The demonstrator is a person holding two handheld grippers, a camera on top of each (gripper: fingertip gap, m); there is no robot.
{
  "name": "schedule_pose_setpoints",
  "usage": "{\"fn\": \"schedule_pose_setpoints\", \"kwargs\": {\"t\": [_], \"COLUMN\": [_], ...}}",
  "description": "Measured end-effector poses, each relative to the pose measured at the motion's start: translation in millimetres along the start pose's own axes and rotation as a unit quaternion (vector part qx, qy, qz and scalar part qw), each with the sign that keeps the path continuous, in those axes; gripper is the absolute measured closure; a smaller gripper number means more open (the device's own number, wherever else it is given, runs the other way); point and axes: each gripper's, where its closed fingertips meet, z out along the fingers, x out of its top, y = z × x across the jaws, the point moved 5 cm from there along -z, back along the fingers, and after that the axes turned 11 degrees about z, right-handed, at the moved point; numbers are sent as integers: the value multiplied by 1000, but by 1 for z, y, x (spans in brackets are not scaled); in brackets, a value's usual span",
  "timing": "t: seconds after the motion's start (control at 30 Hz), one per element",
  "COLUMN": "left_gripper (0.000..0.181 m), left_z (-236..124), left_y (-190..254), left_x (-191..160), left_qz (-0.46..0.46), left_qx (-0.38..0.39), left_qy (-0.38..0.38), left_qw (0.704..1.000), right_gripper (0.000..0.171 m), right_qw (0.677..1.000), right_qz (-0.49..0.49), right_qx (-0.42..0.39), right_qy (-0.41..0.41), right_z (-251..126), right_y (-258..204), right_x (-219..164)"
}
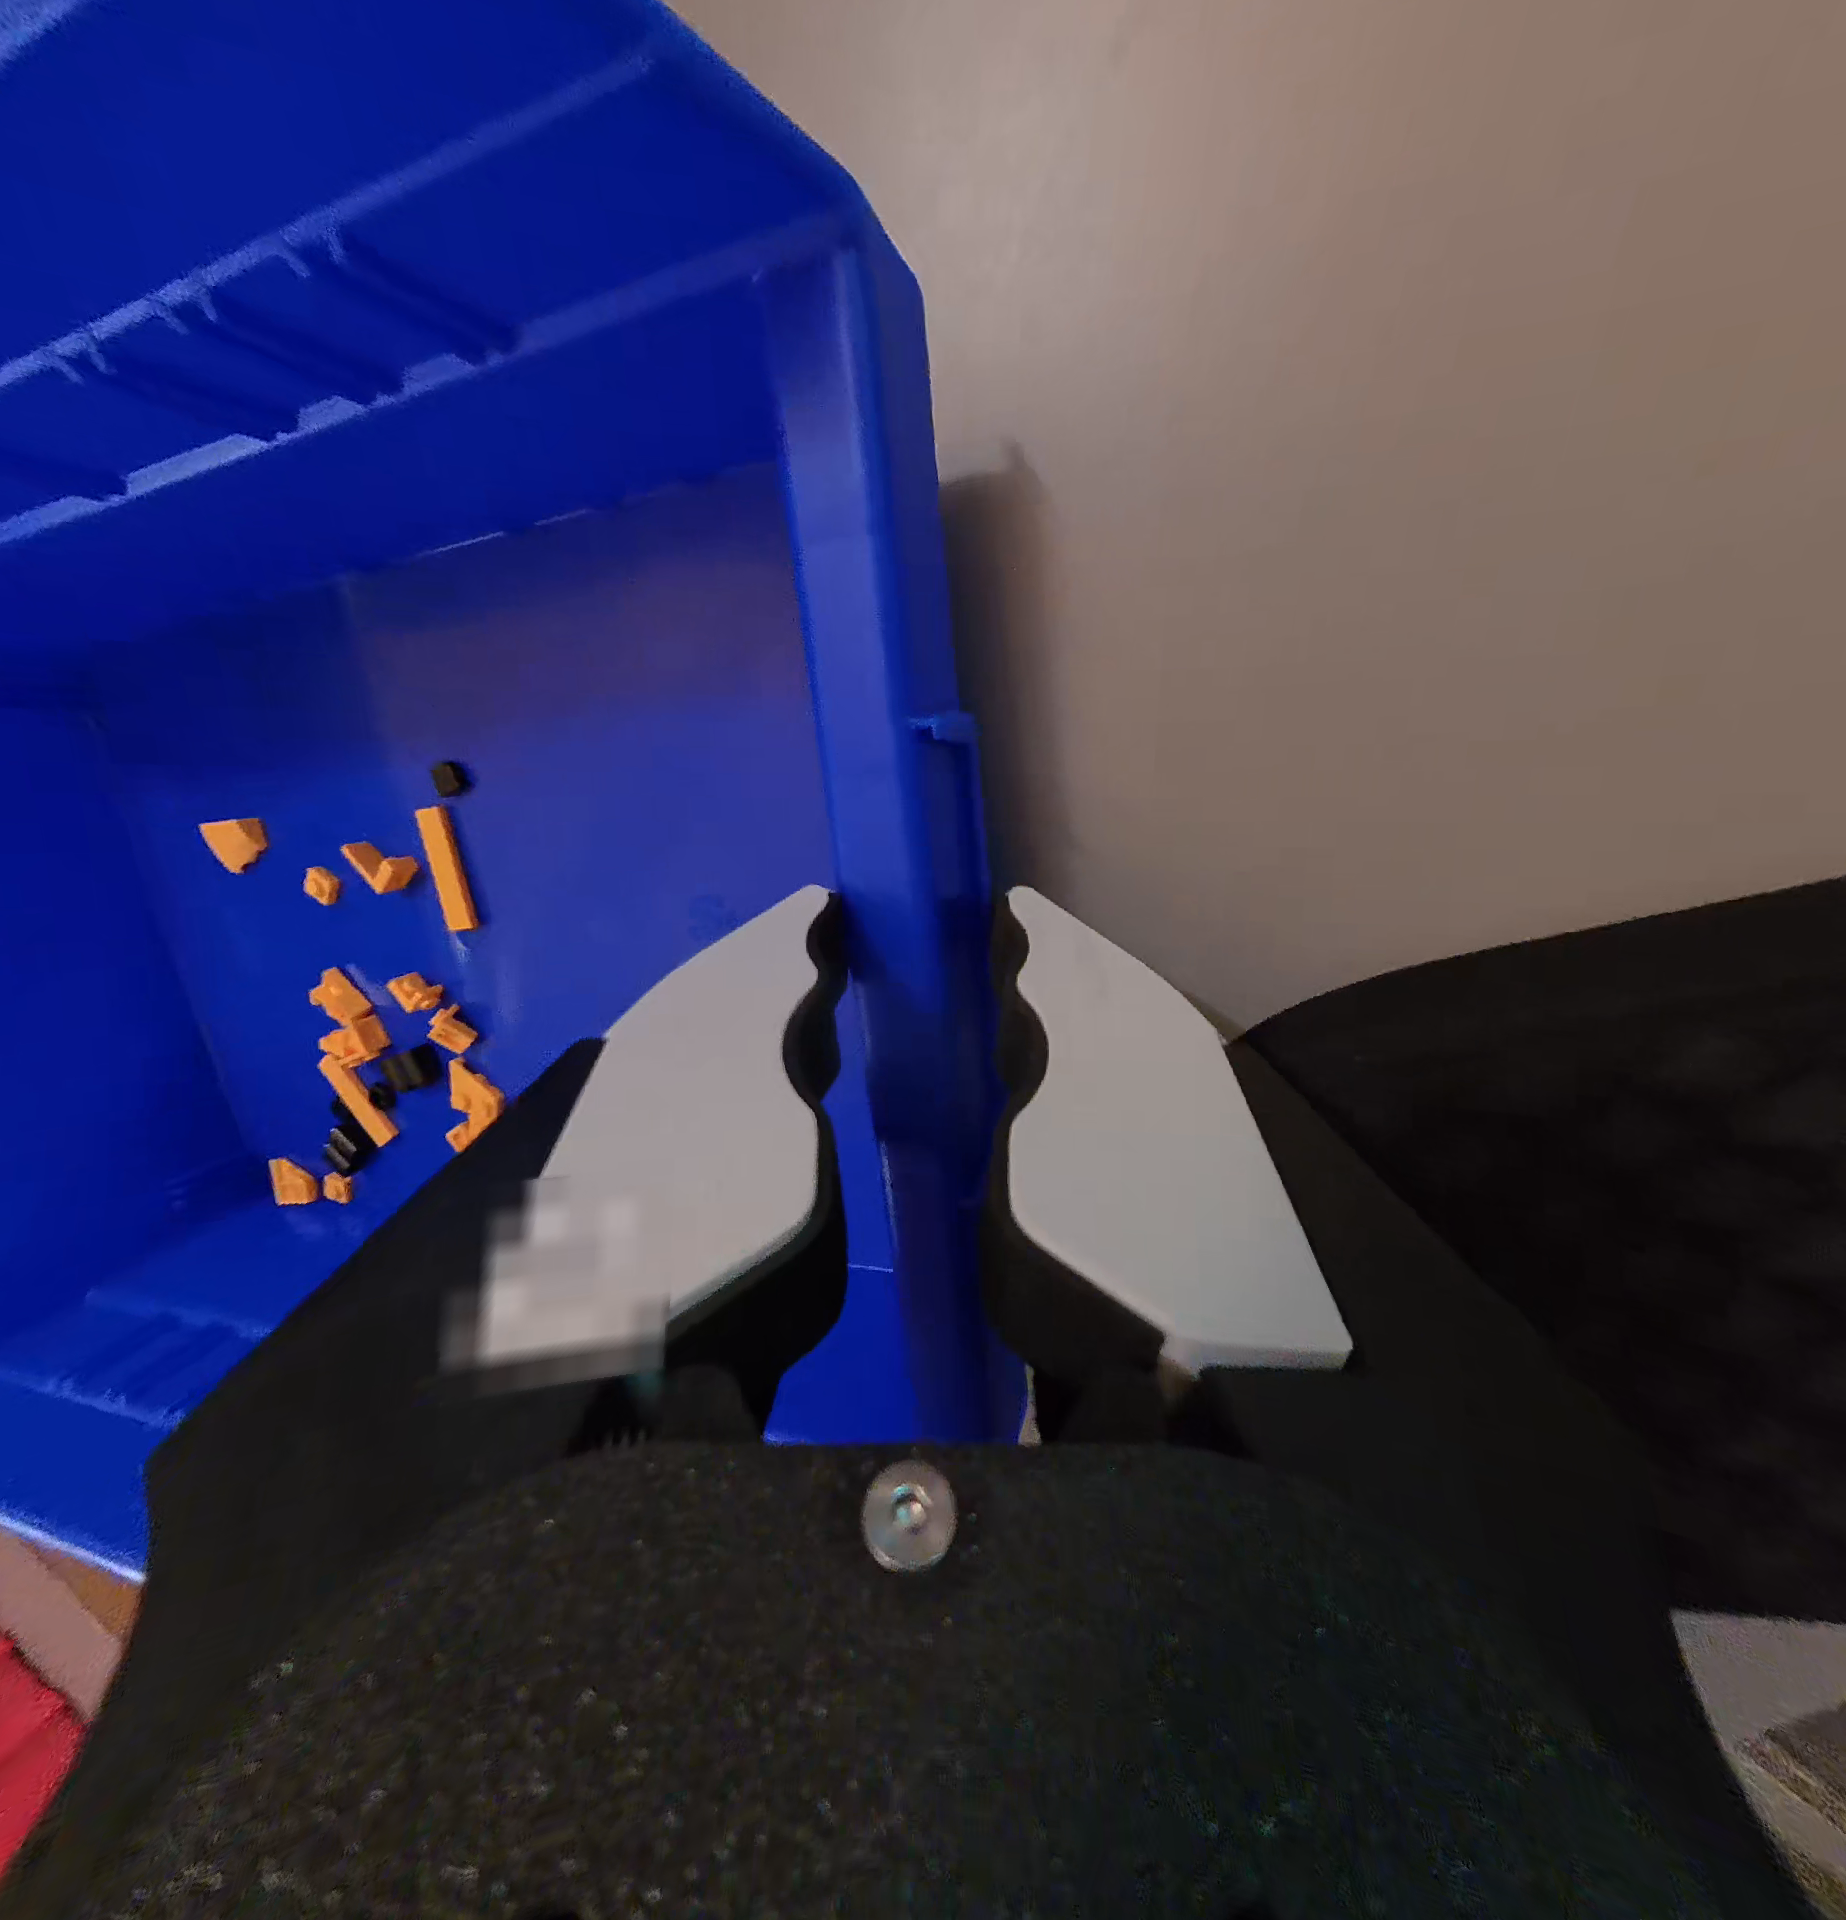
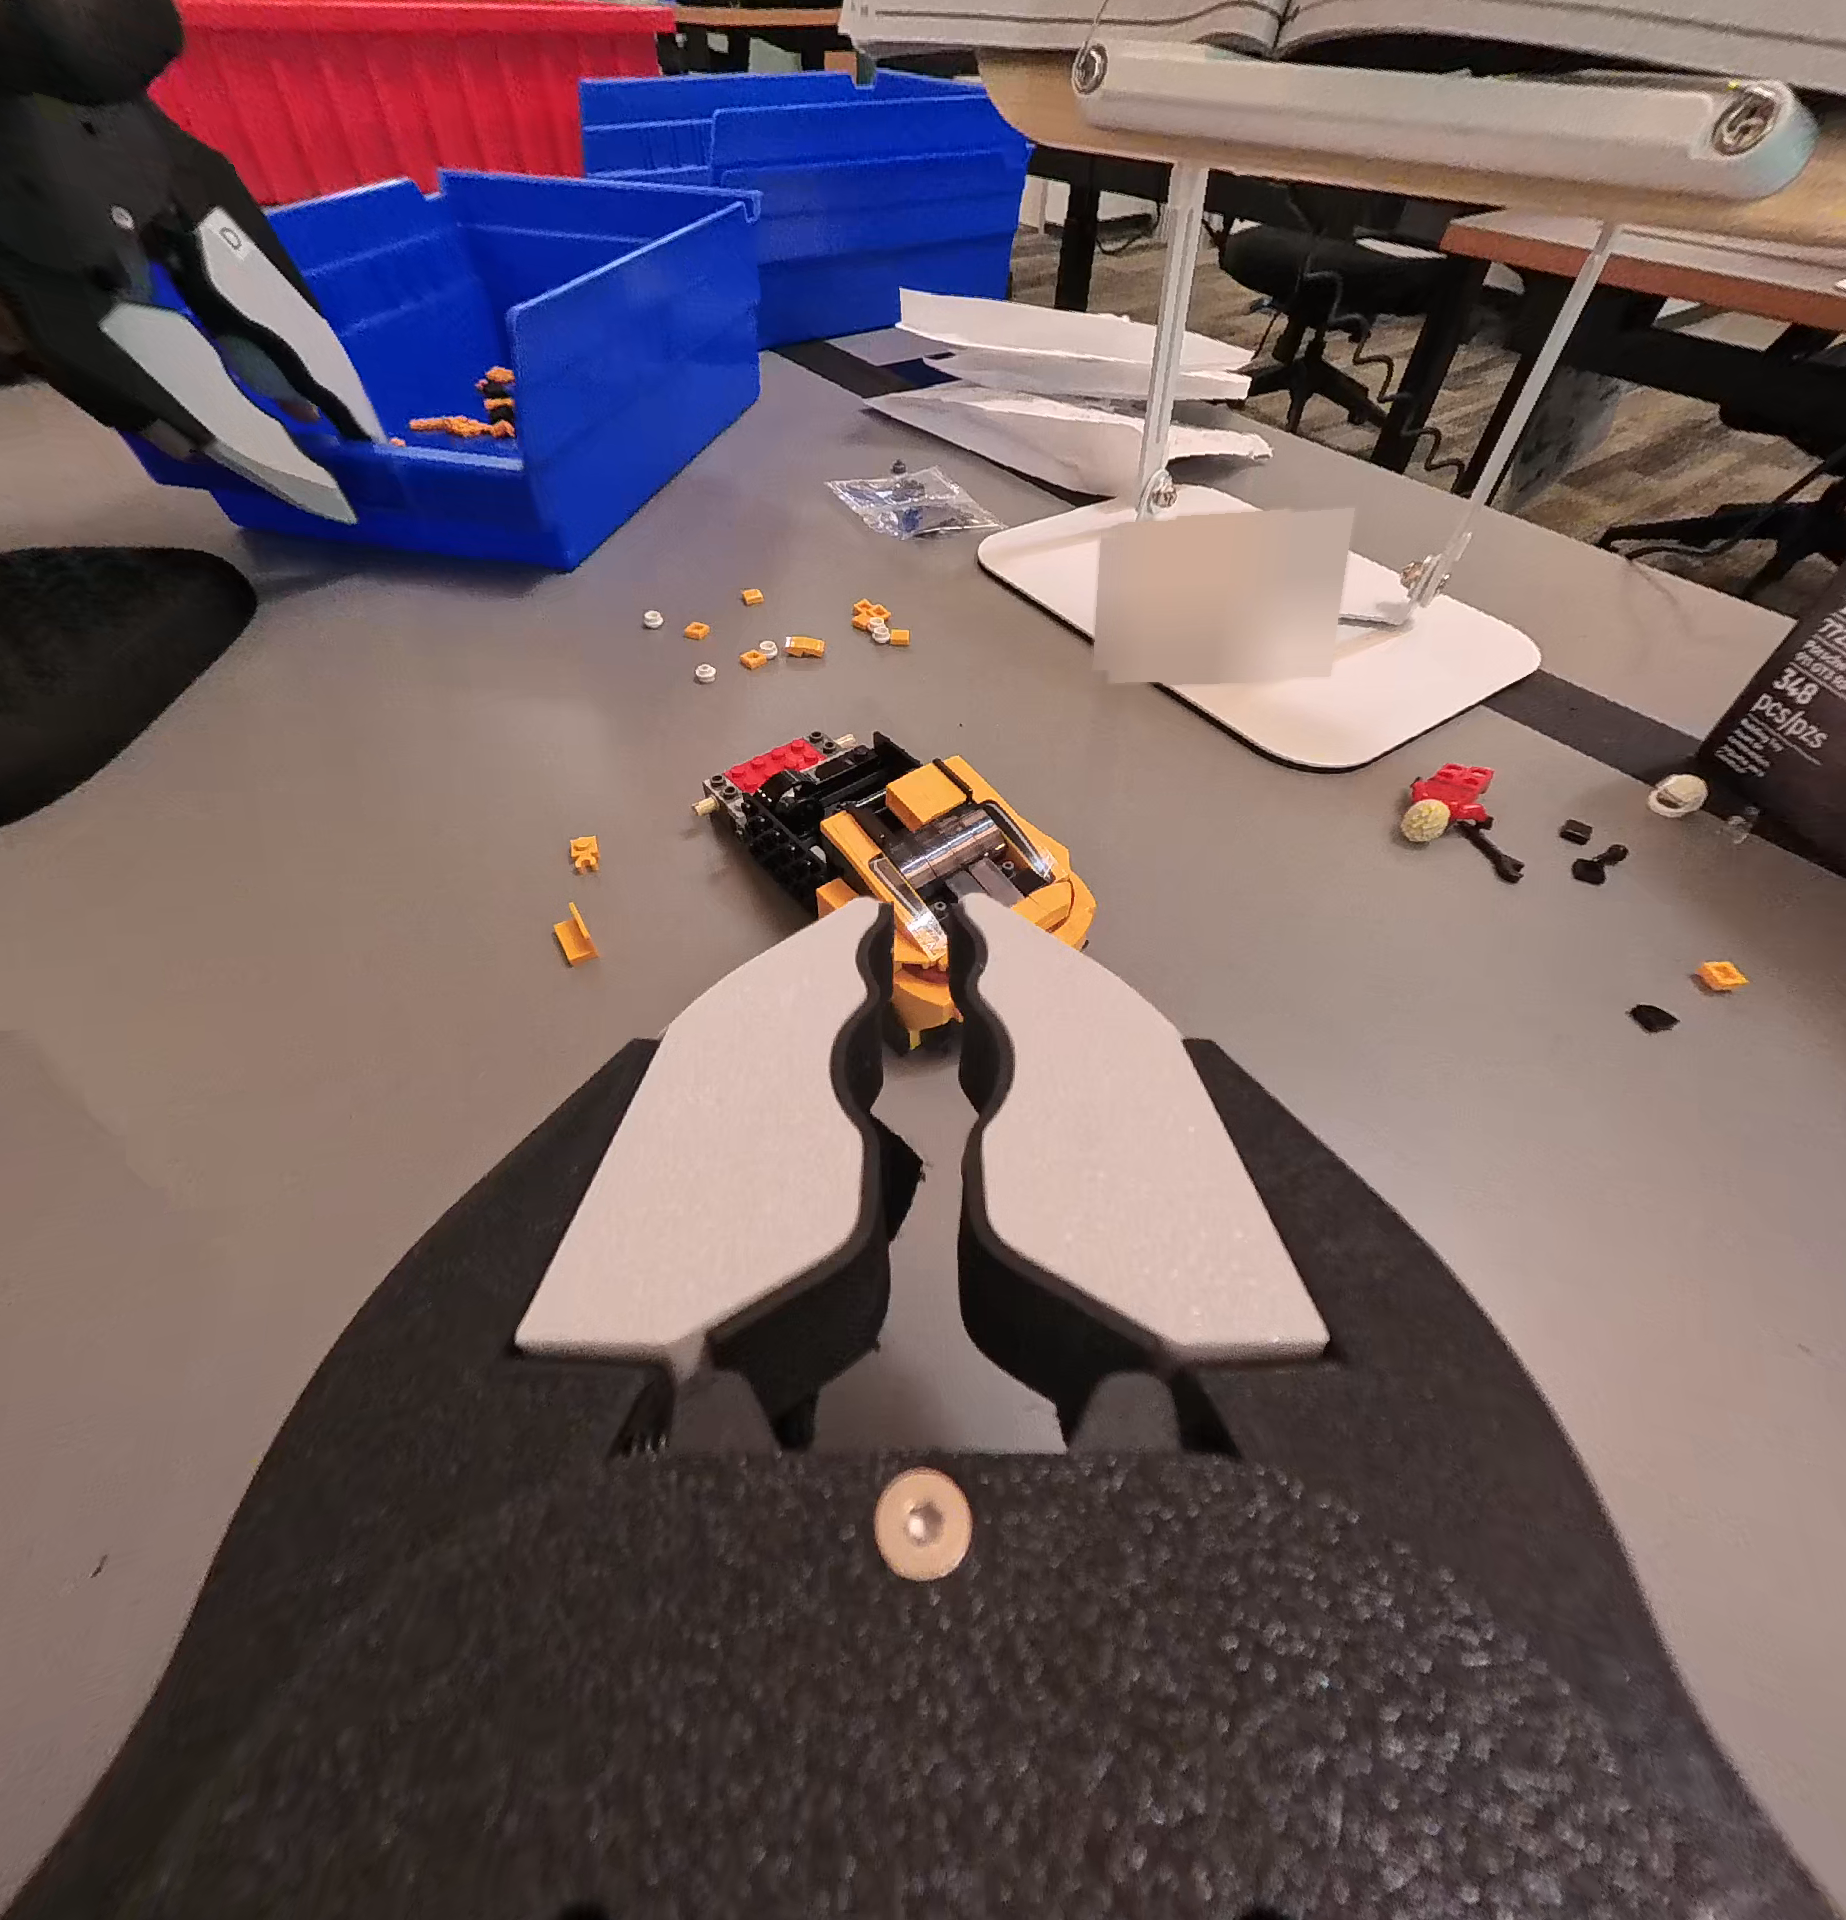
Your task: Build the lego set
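- Left claw (image 1: 917, 925) is clamped on the side wall of the blue bin (image 1: 607, 727) holding loose orange pieces (image 1: 379, 1018).
- Right claw (image 2: 924, 920) stands slightly apart at the orange car model (image 2: 898, 831) mid-bench (image 2: 379, 1039).

Blue bin (image 1: 545, 665) smooth glossy plastic; orange bricks (image 1: 379, 997) inside shiny plastic. Right gripper (image 2: 924, 920) matt grey fingers (image 2: 753, 1132) on rough black grainy body. Surface (image 2: 327, 831) smooth matt grey.

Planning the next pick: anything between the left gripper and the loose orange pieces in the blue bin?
Yes. The left gripper straddles the blue bin side wall, one finger inside, one outside. The orange pieces lie on the bin floor beyond the inner finger; nothing else visible blocks them.
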Motion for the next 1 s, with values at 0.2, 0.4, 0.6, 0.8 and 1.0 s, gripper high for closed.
{"fn": "schedule_pose_setpoints", "kwargs": {"t": [0.2,0.4,0.6,0.8,1.0], "left_gripper": [147,153,164,163,161], "left_z": [-41,-33,32,59,73], "left_y": [-29,-114,-160,-167,-168], "left_x": [10,-19,-51,-58,-64], "left_qz": [-59,-147,-98,-47,-17], "left_qx": [-36,-10,-33,-98,-145], "left_qy": [109,64,-24,-38,-71], "left_qw": [992,987,994,993,987], "right_gripper": [162,162,162,162,162], "right_qw": [1000,1000,1000,1000,1000], "right_qz": [2,0,3,7,10], "right_qx": [0,1,-2,0,-3], "right_qy": [0,-1,-1,-11,-19], "right_z": [0,0,-1,2,3], "right_y": [1,0,2,3,5], "right_x": [0,0,-1,-5,-8]}}
